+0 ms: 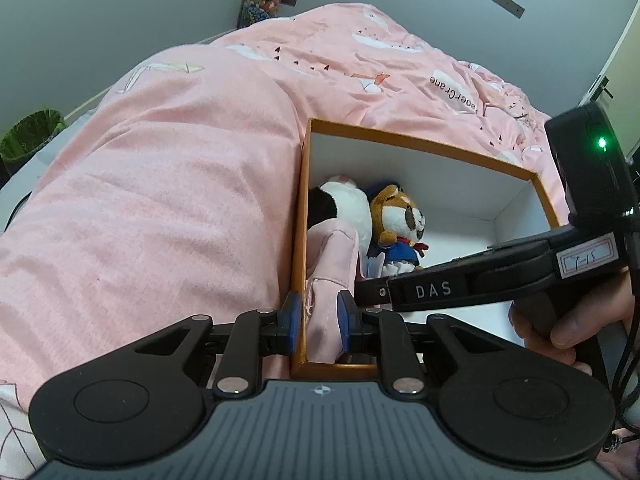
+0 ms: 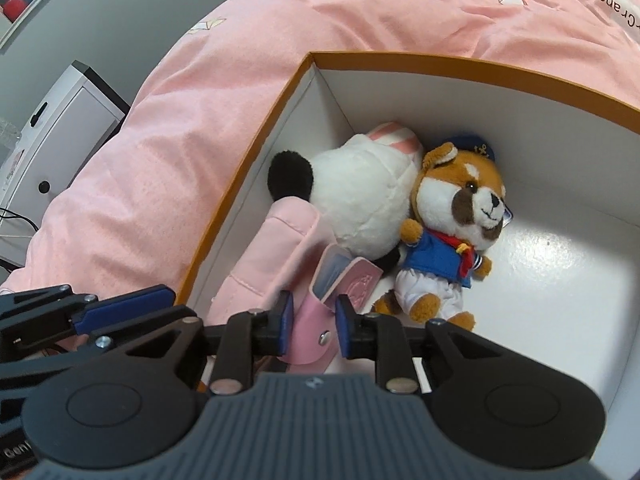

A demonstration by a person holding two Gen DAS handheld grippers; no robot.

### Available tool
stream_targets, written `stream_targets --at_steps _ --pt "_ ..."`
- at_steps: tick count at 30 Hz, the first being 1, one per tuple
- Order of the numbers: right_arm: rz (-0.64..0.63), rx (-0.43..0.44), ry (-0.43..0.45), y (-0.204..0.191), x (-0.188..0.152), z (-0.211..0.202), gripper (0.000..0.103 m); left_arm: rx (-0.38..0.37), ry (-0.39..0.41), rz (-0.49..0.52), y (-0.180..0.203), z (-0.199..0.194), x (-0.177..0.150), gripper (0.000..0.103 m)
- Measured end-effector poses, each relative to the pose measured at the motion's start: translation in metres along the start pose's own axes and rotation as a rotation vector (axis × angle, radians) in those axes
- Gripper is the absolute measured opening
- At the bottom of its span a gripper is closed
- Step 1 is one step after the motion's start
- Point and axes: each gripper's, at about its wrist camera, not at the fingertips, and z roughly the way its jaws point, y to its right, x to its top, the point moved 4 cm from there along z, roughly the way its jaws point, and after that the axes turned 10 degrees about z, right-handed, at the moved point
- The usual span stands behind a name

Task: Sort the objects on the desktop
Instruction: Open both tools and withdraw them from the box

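- Step in hand, as judged: placing soft items into the orange-rimmed box (image 2: pixel 240 168), which lies against the pink quilt (image 1: pixel 160 200).
- Left gripper (image 1: pixel 318 322): fingers closed on a pink fabric pouch (image 1: pixel 332 264). The pouch hangs inside the box, just beside the left wall.
- Right gripper (image 2: pixel 310 322): fingers closed on a small pink snap case (image 2: pixel 316 336). The case is low over the box floor, near the pouch.
- Next move, as judged: lower each item to the white floor, then part the fingers. Withdraw upward without snagging the fabric.
- Count, box contents: two plush toys. One white plush (image 2: pixel 360 196) with a black patch; one sailor plush (image 2: pixel 452 232). The two touch.
- Count, held items: two, one per gripper.
- Count, boxes: one.
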Motion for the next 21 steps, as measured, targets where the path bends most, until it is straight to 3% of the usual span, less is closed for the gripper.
stream_targets --at_steps 7,11,12,16,18,21 --pt "-0.018 0.034 0.049 -0.006 -0.005 -0.004 0.032 0.019 0.038 0.022 0.008 -0.015 0.006 0.022" --pt "-0.029 0.07 0.101 -0.007 -0.006 -0.019 0.044 0.009 0.048 0.031 0.018 -0.027 0.01 0.022" --pt "-0.039 0.079 0.125 -0.009 -0.007 -0.025 0.051 0.007 0.046 0.036 0.022 -0.031 0.011 0.022" --pt "-0.09 0.079 0.24 -0.008 -0.019 -0.059 0.059 -0.016 0.029 0.062 0.04 -0.043 0.01 0.022" --pt "-0.103 0.07 0.292 -0.005 -0.028 -0.076 0.071 -0.04 0.011 0.072 0.05 -0.045 0.007 0.022" --pt "-0.102 0.069 0.373 0.002 -0.045 -0.099 0.074 -0.068 -0.016 0.098 0.067 -0.043 0.0 0.023"
